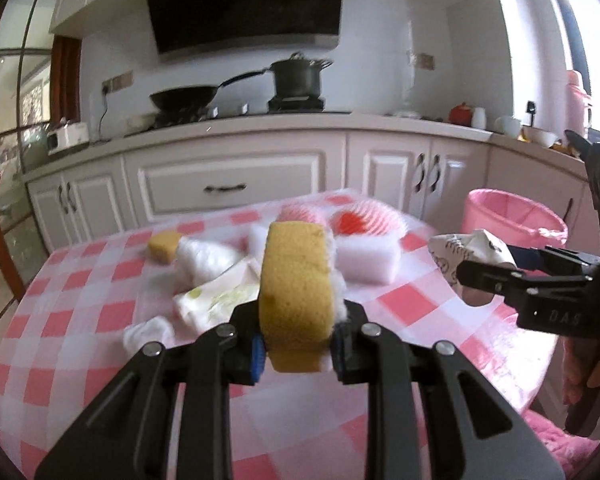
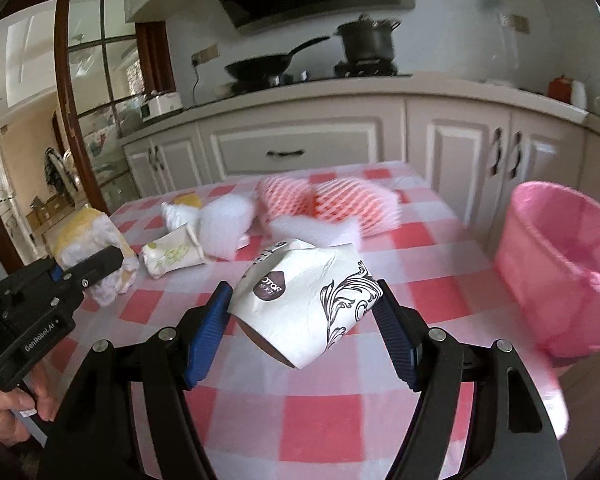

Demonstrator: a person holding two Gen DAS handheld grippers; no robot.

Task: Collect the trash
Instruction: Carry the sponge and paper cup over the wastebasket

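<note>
The left wrist view shows the left tool (image 1: pixel 298 354) clenched on a yellow sponge (image 1: pixel 296 296) at frame centre, whereas only the right wrist view shows the right tool (image 2: pixel 302 320) grasping a crumpled paper cup (image 2: pixel 304 300) lower centre, left of the pink bin (image 2: pixel 560 264).

My left hand-held gripper (image 1: pixel 296 354) pinches a yellow sponge (image 1: pixel 296 288) upright above the checked worktop (image 1: pixel 80 280). To its right, my right hand-held gripper (image 1: pixel 488 276) carries a crumpled paper cup (image 1: pixel 468 252), with the pink bin (image 1: pixel 512 218) beyond it.
</note>
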